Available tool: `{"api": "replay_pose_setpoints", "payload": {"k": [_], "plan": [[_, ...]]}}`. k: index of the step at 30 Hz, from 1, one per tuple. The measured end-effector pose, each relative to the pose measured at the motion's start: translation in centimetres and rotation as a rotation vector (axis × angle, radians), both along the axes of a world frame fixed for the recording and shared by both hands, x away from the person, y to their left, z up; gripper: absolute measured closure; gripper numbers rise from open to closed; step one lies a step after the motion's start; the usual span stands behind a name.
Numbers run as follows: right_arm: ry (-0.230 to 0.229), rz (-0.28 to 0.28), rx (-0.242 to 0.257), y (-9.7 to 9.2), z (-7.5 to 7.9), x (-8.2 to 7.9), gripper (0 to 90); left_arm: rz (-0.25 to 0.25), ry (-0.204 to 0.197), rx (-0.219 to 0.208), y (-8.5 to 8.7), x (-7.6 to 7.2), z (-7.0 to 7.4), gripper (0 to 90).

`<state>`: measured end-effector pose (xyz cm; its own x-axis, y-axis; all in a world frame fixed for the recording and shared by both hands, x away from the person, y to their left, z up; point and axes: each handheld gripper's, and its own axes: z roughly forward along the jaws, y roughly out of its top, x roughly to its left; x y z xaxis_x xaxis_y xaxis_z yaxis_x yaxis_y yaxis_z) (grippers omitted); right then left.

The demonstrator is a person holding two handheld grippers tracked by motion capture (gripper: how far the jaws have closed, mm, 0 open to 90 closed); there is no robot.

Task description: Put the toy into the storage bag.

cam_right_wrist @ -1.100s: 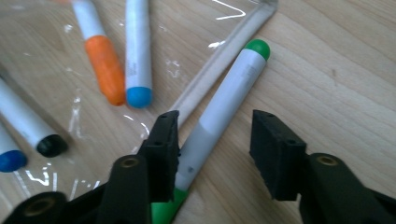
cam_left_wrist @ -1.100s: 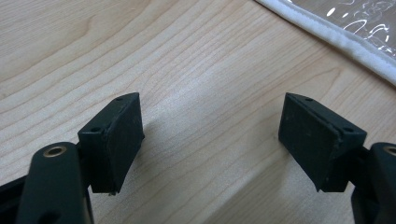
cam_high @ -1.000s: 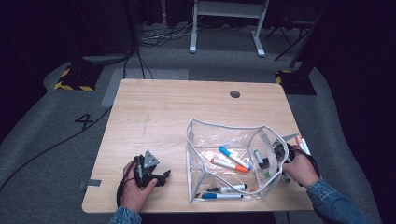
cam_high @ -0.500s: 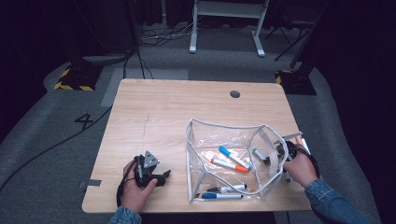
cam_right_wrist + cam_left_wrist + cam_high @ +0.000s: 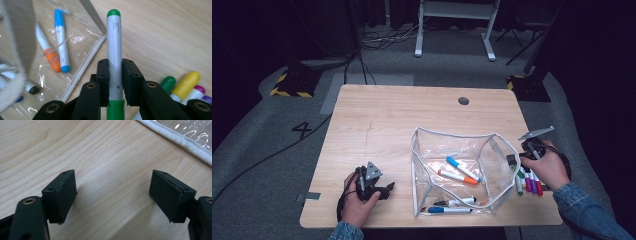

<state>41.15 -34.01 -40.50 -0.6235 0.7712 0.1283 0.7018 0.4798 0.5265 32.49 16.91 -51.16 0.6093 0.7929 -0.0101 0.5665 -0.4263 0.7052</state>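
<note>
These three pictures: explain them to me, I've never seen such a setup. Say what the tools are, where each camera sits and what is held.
A person sits at a light wooden table, holding a hand-operated black two-jaw claw in each hand. One camera looks down from above; the other two ride on the claws. The left claw rests open over bare wood, holding nothing. The right claw has just closed on a grey marker with green ends. A clear plastic pouch with white edging lies open with markers inside, among them a blue-capped one. More coloured markers lie beside the right hand.
</note>
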Motion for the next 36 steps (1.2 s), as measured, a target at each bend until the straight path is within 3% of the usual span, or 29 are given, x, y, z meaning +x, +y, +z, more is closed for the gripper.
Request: {"api": "replay_pose_setpoints", "payload": {"k": [14,24,28,36], "plan": [[-0.072,0.042,-0.031,-0.7,7.1,-0.5,77.0,0.000,0.002,-0.001,0.0,0.0,0.0,22.3],[-0.121,0.114,-0.050,1.2,11.2,-1.5,77.0,0.007,0.000,-0.004,-0.1,0.0,0.0,21.9],[-0.137,0.169,-0.057,2.6,12.4,-2.1,77.0,0.007,0.001,-0.004,-0.1,0.0,0.0,21.9],[-0.158,0.337,-0.069,6.6,13.8,-4.1,76.9,0.007,0.001,-0.004,-0.1,0.0,0.0,21.9]]}}
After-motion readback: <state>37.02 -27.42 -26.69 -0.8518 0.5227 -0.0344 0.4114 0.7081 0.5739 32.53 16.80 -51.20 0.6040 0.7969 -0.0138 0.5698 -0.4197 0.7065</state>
